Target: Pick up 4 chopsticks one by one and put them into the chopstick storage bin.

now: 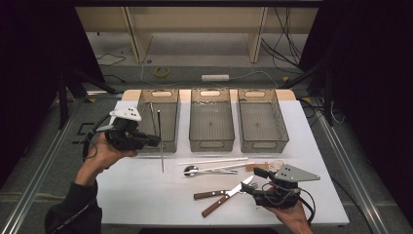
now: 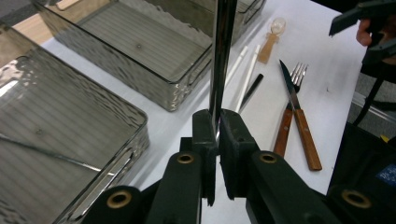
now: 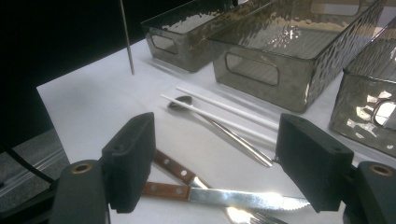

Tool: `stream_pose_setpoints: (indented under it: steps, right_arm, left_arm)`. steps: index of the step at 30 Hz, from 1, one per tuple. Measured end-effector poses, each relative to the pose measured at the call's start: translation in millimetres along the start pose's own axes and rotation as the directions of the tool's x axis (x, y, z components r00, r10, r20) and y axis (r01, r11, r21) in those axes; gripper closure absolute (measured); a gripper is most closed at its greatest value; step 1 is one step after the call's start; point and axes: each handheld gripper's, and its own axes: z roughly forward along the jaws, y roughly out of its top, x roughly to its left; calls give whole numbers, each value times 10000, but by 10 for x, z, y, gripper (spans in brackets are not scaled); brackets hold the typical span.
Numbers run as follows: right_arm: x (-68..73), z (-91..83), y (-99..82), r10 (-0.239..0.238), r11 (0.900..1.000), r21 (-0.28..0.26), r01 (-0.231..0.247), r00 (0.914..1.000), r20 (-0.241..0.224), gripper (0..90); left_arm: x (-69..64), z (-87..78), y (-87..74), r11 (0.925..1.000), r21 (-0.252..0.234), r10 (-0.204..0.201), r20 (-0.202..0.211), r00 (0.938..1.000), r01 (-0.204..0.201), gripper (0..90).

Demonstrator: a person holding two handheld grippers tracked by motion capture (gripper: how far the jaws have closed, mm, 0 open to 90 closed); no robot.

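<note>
The metal chopstick (image 1: 160,141) hangs almost upright in my left tongs (image 1: 155,141), pinched at about its middle, its lower tip near or on the white worktop (image 1: 146,195). Its long axis stands steep, and the left bin (image 1: 168,95), where another chopstick (image 1: 152,118) lies, is just behind it. I judge it must tip flat to go in. My right tongs (image 1: 249,189) hover spread over the knife (image 1: 229,193).

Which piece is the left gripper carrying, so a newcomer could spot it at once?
Start at the three smoky plastic bins along the far edge of the white table. In front of the leftmost one, the left gripper is shut on a thin metal chopstick. It hangs upright, while the white chopsticks and other cutlery lie flat.
</note>
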Motion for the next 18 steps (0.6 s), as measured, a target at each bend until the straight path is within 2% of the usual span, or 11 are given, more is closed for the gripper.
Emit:
stream_pose_setpoints:
  steps: [7,18]
  right_arm:
    - [-2,5,-1,24,10000,24,-24,10000,-2,298]
    - [-6,6,-2,26,10000,13,-26,10000,-15,298]
  left_arm:
    - [139,-157,50,9988,-371,-326,-328,9989,313,848]
    - [383,-371,224,9960,-563,-733,-778,9943,690,847]
